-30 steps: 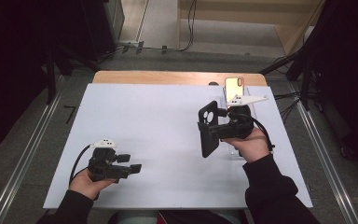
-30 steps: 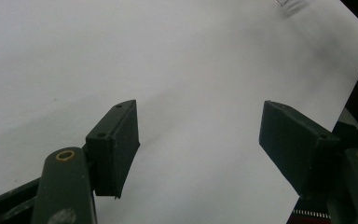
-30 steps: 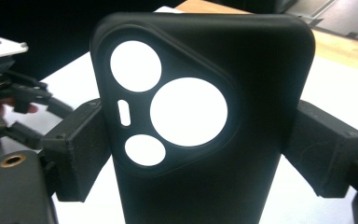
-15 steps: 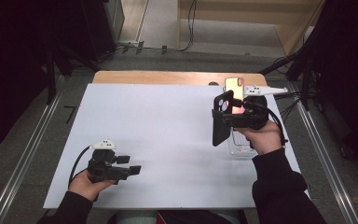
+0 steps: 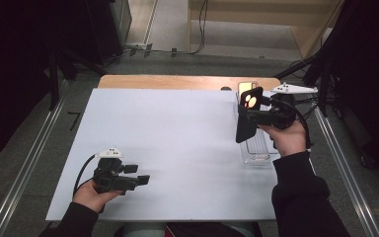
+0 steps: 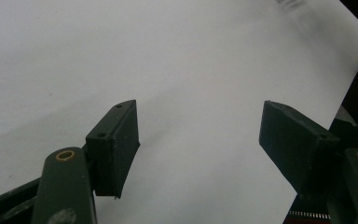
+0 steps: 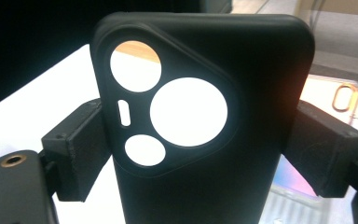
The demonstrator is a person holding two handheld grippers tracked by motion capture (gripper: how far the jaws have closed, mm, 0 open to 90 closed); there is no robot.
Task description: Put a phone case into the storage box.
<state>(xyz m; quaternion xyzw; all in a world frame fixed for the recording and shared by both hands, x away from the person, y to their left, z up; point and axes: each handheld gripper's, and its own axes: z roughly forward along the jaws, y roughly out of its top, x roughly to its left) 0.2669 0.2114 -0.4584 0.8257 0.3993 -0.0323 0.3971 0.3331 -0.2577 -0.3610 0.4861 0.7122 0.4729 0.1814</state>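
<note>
Since a second ago we carry the black phone case (image 5: 247, 114), pinched in the right gripper's (image 5: 250, 117) jaws, toward the clear tray (image 5: 255, 147), while the left gripper's (image 5: 140, 177) jaws stay spread.

Nothing to read here: no lettering, label, brand mark or number on the black phone case (image 7: 205, 126), none on the white bench (image 5: 177, 128), and none on the clear tray (image 5: 256, 148) near its right edge. The phone (image 5: 244, 87) at the far right corner is too small to tell.
</note>
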